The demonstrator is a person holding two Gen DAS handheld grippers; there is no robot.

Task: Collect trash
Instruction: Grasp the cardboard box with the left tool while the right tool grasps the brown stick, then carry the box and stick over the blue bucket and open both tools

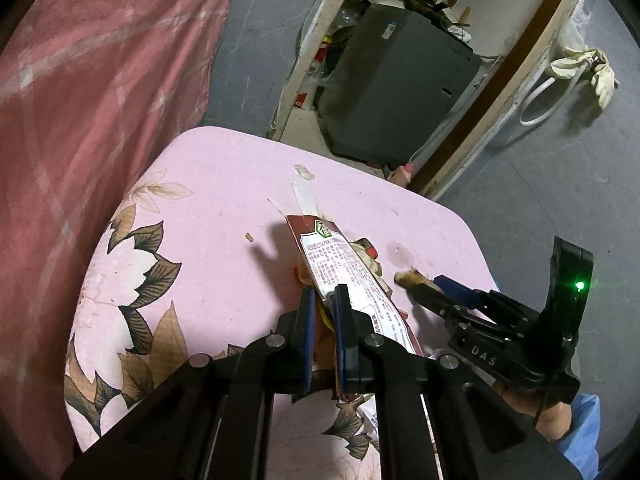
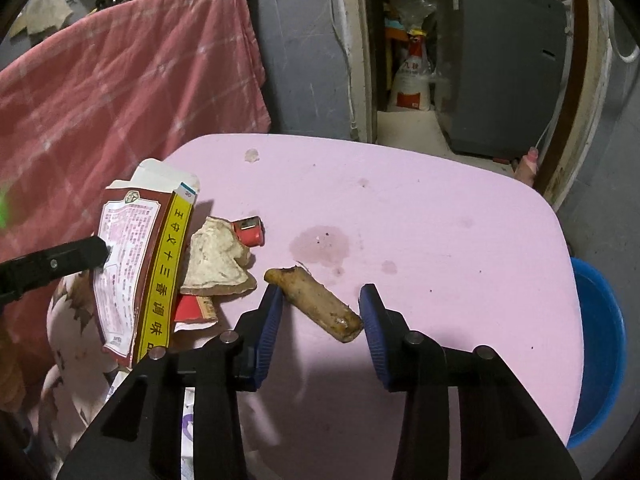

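My left gripper (image 1: 324, 300) is shut on a flattened red, white and yellow carton (image 1: 340, 264) and holds it above the pink table (image 1: 224, 184). The carton also shows in the right wrist view (image 2: 136, 264). My right gripper (image 2: 320, 308) is open, its jaws on either side of a brown stick-like scrap (image 2: 316, 300) lying on the table (image 2: 440, 232). In the left wrist view the right gripper (image 1: 428, 286) is at the scrap (image 1: 408, 278). A crumpled beige paper (image 2: 216, 260) and a small red box (image 2: 250, 232) lie beside the carton.
A blue bucket (image 2: 600, 344) stands right of the table. A pink plaid cloth (image 2: 120, 80) hangs on the left. A grey cabinet (image 2: 500, 60) stands in the doorway behind. Stains (image 2: 320, 244) mark the tabletop.
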